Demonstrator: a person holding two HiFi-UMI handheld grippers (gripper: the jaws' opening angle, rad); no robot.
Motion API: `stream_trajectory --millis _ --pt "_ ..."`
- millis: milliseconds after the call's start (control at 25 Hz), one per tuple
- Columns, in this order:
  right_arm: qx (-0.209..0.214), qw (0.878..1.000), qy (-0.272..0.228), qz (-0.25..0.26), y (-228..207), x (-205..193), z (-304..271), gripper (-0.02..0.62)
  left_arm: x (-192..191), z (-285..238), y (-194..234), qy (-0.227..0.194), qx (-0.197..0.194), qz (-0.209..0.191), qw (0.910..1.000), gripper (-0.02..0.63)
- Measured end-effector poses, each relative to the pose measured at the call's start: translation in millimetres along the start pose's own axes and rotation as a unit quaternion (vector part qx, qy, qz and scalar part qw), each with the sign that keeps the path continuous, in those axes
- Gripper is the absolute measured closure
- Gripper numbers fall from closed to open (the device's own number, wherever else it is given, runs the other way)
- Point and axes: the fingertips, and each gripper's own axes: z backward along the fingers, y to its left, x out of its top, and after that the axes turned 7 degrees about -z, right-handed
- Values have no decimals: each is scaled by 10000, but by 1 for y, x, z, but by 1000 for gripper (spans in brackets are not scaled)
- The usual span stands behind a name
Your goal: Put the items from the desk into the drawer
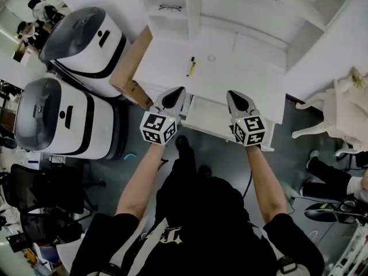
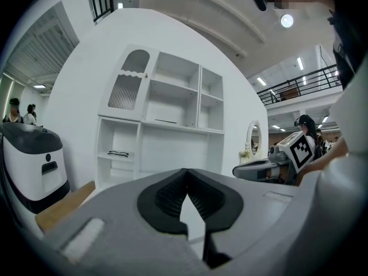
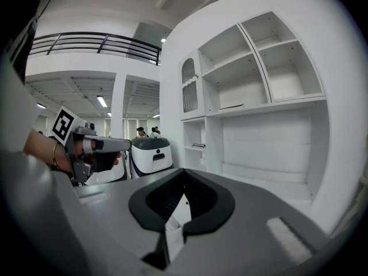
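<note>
Pen [image 1: 191,66] on desk [image 1: 230,68]; cardboard box [image 1: 131,68] beside; glasses [image 1: 170,7] shelved.

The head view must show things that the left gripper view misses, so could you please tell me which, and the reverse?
Only the head view shows the black-and-yellow pen lying on the white desk top. Only the left gripper view shows the oval white-framed mirror and the dark balcony railing. Both show the black-framed spectacles on the white shelf unit, the brown cardboard box and the right tool.
</note>
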Motion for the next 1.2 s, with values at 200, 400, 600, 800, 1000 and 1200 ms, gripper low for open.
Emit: stream_trajectory --millis 200,400,600,800,1000,1200 --pt "-96 10000 14 -18 -6 8 -37 591 -5 -27 30 47 -183 35 9998 606" --pt "-191 9998 -2 -6 -10 23 -78 591 -2 -53 66 23 -333 3 9994 606" --pt "-295 9996 17 36 -14 35 -109 591 -7 -75 97 -16 -441 80 9990 606" --pt "-432 9990 42 92 -24 46 -132 591 -12 -100 116 1 -612 119 9981 606" --pt "-618 9981 58 38 -44 48 -139 591 -18 -125 113 56 -810 98 9967 606" --pt "-769 9970 97 17 -60 50 -150 591 -20 -145 115 196 -1015 136 9945 606"
